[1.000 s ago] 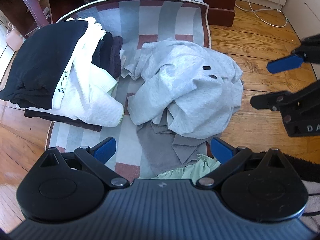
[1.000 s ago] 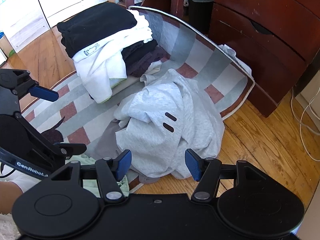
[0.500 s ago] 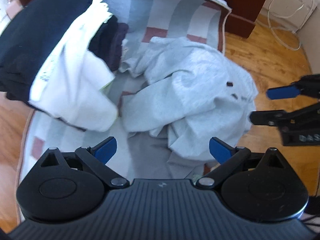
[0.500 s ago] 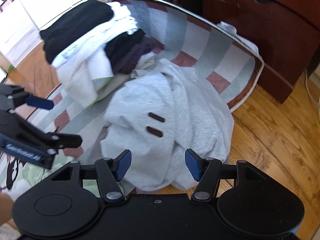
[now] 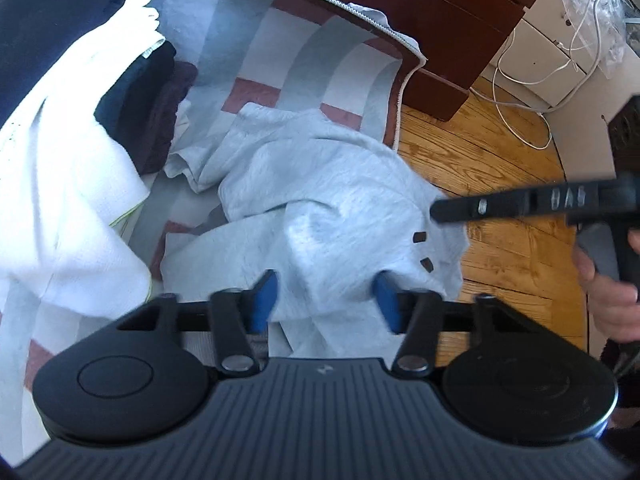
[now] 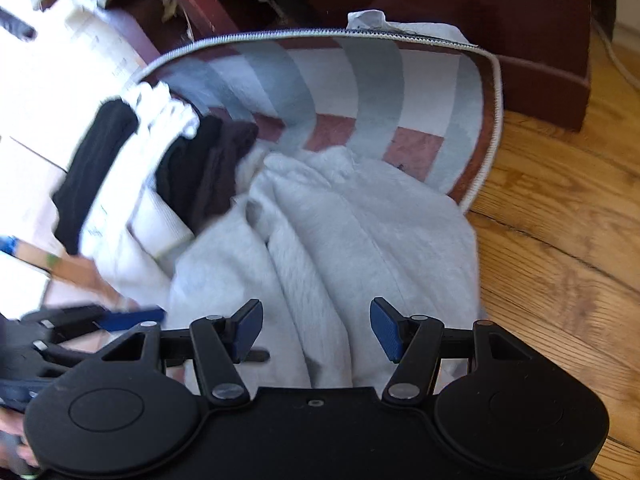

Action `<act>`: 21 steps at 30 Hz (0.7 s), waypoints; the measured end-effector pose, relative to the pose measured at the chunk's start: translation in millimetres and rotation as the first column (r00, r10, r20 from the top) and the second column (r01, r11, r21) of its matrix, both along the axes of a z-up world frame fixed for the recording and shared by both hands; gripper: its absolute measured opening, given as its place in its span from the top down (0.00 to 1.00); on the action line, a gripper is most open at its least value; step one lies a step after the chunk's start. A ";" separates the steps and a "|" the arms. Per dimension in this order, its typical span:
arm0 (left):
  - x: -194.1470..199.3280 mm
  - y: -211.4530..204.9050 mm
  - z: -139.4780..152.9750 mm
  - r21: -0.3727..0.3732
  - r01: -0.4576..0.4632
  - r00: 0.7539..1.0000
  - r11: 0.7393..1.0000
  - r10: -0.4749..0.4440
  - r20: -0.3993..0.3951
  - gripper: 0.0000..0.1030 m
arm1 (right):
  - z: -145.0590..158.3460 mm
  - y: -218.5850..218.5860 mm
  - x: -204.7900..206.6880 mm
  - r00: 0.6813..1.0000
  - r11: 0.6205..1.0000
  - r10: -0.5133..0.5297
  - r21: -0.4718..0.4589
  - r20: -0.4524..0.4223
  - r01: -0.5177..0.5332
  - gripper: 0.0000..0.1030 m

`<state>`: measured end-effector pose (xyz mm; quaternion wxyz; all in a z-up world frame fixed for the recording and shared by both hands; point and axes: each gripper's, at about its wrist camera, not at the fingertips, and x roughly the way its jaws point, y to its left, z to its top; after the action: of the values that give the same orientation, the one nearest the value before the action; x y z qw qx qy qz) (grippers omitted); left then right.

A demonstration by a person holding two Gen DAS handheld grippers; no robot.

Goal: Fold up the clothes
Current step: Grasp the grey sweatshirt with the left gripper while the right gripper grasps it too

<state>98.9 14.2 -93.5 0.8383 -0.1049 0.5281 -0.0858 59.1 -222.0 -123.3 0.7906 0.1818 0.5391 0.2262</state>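
Observation:
A crumpled light grey sweatshirt (image 5: pixel 320 208) lies on a striped rug (image 5: pixel 296 60), its edge spilling onto the wood floor; it also shows in the right wrist view (image 6: pixel 328 240). My left gripper (image 5: pixel 326 304) is open, its blue pads on either side of a raised fold of the sweatshirt. My right gripper (image 6: pixel 316 328) is open just above the sweatshirt's near edge; its body shows at the right of the left wrist view (image 5: pixel 532 200). A pile of black, white and dark brown clothes (image 5: pixel 68 128) sits at the left; it also shows in the right wrist view (image 6: pixel 160 176).
A dark wooden dresser (image 5: pixel 420 20) stands behind the rug. White cables (image 5: pixel 520 92) trail on the wood floor (image 5: pixel 500 160) beside white furniture at the far right. In the right wrist view the floor (image 6: pixel 560 260) runs along the rug's right edge.
Both grippers have moved forward and down onto the grey sweatshirt. The left pads have narrowed around a fold of it. The right gripper has swung close over the garment's right side.

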 end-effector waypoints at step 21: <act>-12.7 44.5 -36.5 -0.415 -0.001 0.994 0.910 0.048 0.103 0.79 | -20.3 15.7 3.9 0.997 0.966 0.065 0.249 0.048 -0.075 0.71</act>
<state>86.2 58.7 -130.0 0.8261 -0.2818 0.4492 -0.1909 63.0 -206.3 -143.6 0.7634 0.2564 0.4965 0.3239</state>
